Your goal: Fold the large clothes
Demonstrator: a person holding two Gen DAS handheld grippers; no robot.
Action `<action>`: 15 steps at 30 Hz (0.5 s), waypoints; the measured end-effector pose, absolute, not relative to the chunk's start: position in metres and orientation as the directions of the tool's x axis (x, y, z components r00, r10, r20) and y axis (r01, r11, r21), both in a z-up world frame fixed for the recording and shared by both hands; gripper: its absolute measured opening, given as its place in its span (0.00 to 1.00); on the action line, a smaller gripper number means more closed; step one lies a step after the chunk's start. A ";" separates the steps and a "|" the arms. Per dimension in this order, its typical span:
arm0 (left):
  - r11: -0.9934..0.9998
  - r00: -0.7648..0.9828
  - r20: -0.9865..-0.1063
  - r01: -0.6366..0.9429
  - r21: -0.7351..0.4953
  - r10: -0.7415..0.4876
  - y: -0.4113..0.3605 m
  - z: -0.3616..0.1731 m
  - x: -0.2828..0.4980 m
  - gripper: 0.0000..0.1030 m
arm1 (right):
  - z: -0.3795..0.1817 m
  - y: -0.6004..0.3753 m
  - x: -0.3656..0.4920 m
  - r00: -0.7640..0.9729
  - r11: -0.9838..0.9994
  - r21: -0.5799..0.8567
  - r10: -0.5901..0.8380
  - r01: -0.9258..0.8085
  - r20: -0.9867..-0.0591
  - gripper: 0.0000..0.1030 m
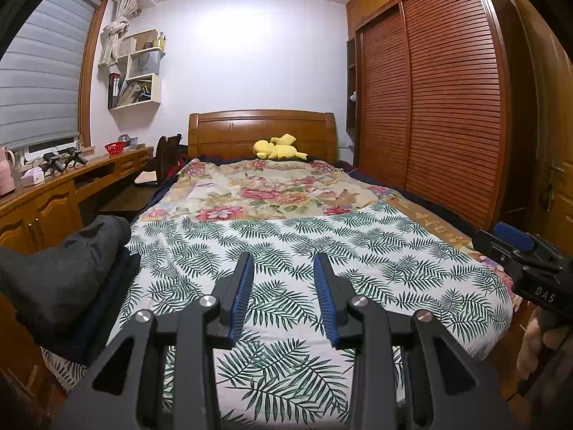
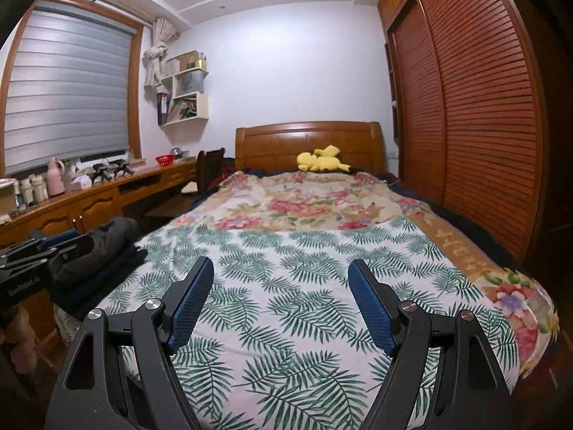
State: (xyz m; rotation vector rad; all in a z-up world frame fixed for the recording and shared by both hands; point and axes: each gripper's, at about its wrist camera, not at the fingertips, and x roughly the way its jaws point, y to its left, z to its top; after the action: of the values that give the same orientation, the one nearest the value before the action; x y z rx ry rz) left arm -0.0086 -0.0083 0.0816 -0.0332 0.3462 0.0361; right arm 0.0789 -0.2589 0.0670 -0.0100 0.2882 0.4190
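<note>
A dark grey garment (image 1: 71, 261) lies crumpled on a stack of navy clothes (image 1: 107, 286) at the bed's near left corner; the same garment (image 2: 104, 247) shows at the left of the right wrist view. My left gripper (image 1: 283, 256) hovers open over the fern-print sheet (image 1: 322, 243), nothing between its blue pads. My right gripper (image 2: 280, 261) stands wide open above the same sheet (image 2: 286, 286), also empty. Each gripper shows in the other's view: the right gripper (image 1: 501, 238) at the right edge, the left gripper (image 2: 53, 242) beside the clothes pile.
A floral quilt (image 1: 272, 193) covers the far half of the bed, with a yellow plush toy (image 1: 275, 147) at the wooden headboard (image 1: 261, 125). A desk (image 1: 53, 193) and chair (image 1: 168, 154) run along the left. Slatted wardrobe doors (image 1: 429, 107) close off the right.
</note>
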 end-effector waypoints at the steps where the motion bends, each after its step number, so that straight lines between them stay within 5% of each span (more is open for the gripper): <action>1: 0.999 0.940 -0.341 -0.042 -0.026 0.031 -0.008 0.081 -0.008 0.32 | 0.067 -0.259 0.079 0.874 0.914 0.049 0.399 -0.402 -0.278 0.77; 15: 0.999 0.937 -0.348 -0.044 -0.029 0.031 -0.006 0.078 -0.007 0.32 | 0.067 -0.259 0.078 0.873 0.914 0.048 0.400 -0.403 -0.278 0.77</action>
State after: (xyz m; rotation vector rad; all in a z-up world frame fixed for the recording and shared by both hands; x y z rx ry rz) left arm -0.0071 -0.0060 0.0776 -0.0365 0.3544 0.0383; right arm 0.0784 -0.2587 0.0667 -0.0113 0.2879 0.4194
